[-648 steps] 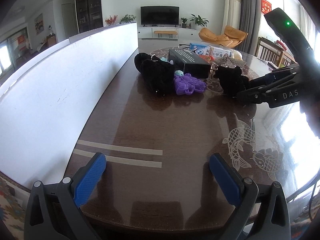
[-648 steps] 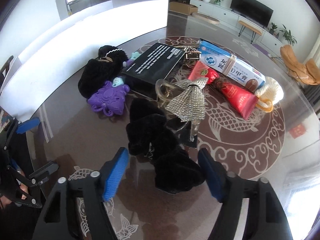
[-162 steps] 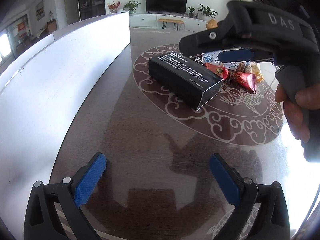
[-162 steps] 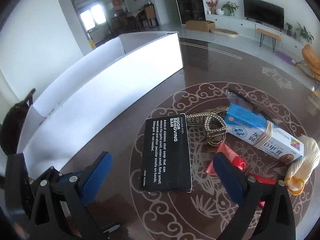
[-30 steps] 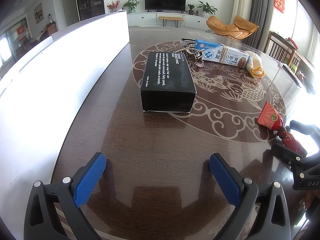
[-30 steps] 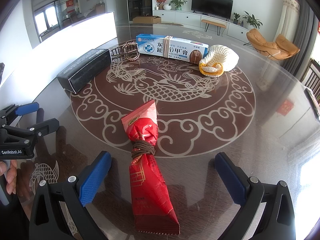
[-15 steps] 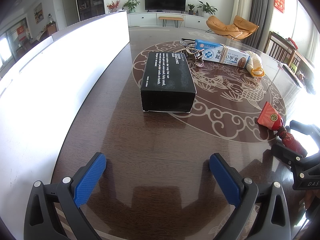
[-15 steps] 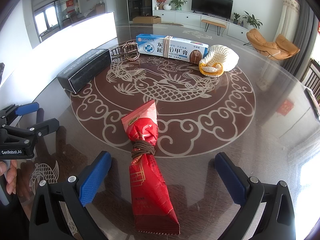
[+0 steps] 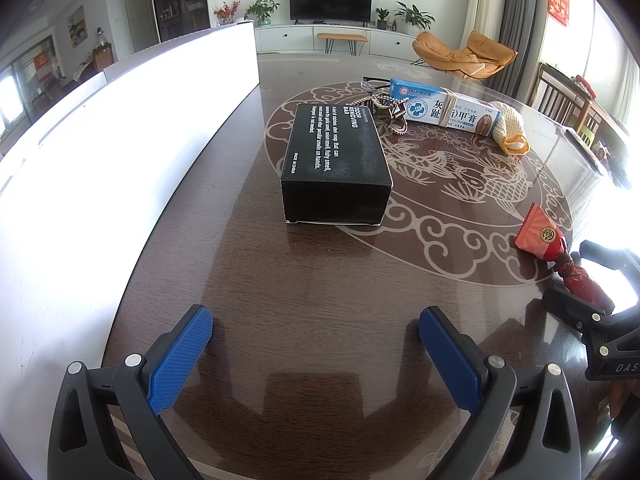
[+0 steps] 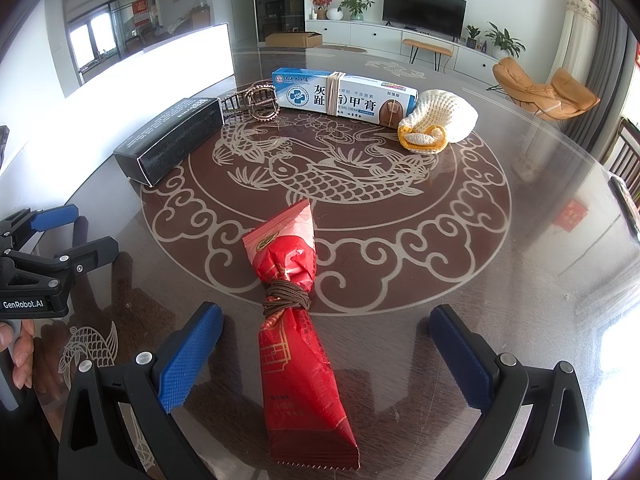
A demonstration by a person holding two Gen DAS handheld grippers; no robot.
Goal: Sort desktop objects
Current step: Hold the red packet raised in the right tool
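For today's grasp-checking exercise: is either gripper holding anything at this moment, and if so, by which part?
Nothing is held. The left gripper is open over bare table. The right gripper is open too, its fingers either side of the red packet without touching it.

A dark glossy table [image 10: 520,264] with a carp motif bears a black box [image 9: 336,160], red packet [image 10: 296,320], blue-white carton [image 10: 344,96], crocheted pouch [image 10: 440,120] and metal trinket [image 10: 256,102]

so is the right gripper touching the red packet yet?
Apart. The right wrist view shows the right gripper open, the red packet lying between its blue fingers with bare table visible on both sides.
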